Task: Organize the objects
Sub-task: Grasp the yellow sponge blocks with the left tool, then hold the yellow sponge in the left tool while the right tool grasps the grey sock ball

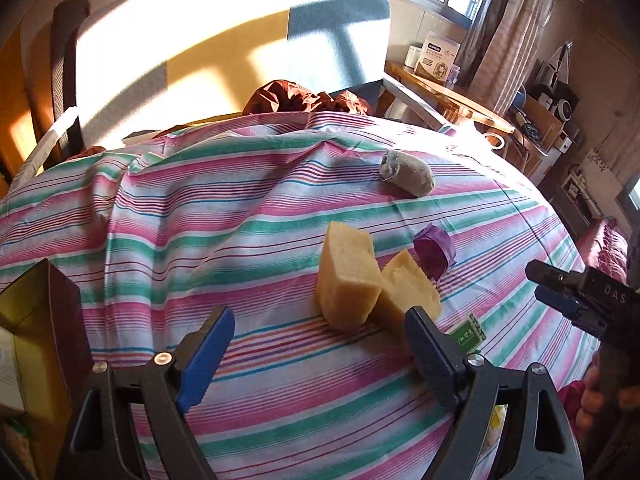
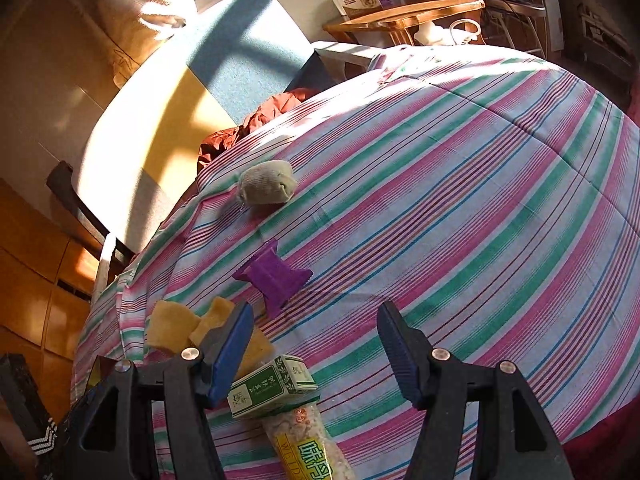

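On the bed, a striped quilt (image 1: 248, 216) in pink, green and white carries a small scatter of things. I count two yellow sponge chunks (image 1: 352, 280) leaning against each other, one purple spool-shaped piece (image 2: 274, 276) just beyond them, one rolled grey sock (image 2: 266, 188) farther up toward the blue-and-yellow headboard (image 1: 224, 48), one small green-and-white box (image 2: 272, 384) and one clear packet of snacks (image 2: 304, 444) with a yellow-green label; the box lies across the packet's end. The left hand-held gripper (image 1: 320, 344) hovers wide open just short of the sponge chunks, nothing between its blue pads. The right hand-held gripper (image 2: 316, 348) also stands parted and empty, above the green box and the packet. A yellow carton (image 1: 36, 344) sits at the quilt's left edge. A wooden side table (image 2: 404, 16) stands beyond the bed.
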The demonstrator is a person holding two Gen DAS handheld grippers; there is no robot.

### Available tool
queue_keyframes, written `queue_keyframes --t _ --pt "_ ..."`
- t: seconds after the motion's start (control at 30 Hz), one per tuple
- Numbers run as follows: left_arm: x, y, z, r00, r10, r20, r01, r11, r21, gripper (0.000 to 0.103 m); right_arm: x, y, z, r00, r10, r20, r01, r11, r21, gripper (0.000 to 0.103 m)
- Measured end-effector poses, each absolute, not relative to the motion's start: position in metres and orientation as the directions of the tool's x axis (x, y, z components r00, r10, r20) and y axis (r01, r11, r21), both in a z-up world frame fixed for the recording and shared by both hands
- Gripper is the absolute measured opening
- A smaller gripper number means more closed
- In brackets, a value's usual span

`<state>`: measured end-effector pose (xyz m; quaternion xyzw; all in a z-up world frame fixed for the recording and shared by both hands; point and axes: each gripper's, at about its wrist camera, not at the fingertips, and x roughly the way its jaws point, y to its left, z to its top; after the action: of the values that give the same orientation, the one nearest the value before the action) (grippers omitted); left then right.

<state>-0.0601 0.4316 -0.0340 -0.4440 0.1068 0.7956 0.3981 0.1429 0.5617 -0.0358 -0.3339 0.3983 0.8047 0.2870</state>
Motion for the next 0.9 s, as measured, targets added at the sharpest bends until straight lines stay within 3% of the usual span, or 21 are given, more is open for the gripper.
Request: queue_keyframes --t 0.23,0.3,0.33,0.37,0.6,0.9 --pt "-0.087 0.477 -0.063 -0.235 0.514 -0.825 -0.702 -0.677 -0.222 0.085 0.137 0.560 -0.040 -0.609 0.166 -0.776 -0.716 -0.537 0.447 0.065" --pt "-0.094 0.483 -0.075 -0.204 0.510 -0.836 -0.703 -0.671 -0.237 0.063 0.136 0.560 -0.041 -0.606 0.161 -0.779 -0.715 -0.540 0.444 0.065" --pt "-0.097 0.484 -0.079 -0.184 0.512 -0.839 -0.698 -0.669 -0.255 0.040 0.136 0.560 -0.041 -0.605 0.159 -0.780 -0.714 -0.541 0.444 0.065" --pt "-0.099 0.481 -0.082 -0.160 0.525 -0.836 -0.692 -0.664 -0.284 0.036 0.135 0.560 -0.042 -0.605 0.155 -0.781 -0.714 -0.541 0.445 0.065" --pt "-0.094 0.441 -0.064 -0.182 0.584 -0.791 -0.714 -0.632 -0.303 0.035 0.104 0.557 -0.029 -0.585 0.115 -0.803 -0.651 -0.658 0.380 0.065" --pt "-0.086 0.396 -0.052 -0.173 0.627 -0.760 -0.709 -0.615 -0.345 0.035 -0.002 0.602 -0.030 -0.473 0.225 -0.852 -0.489 -0.871 0.042 0.065"
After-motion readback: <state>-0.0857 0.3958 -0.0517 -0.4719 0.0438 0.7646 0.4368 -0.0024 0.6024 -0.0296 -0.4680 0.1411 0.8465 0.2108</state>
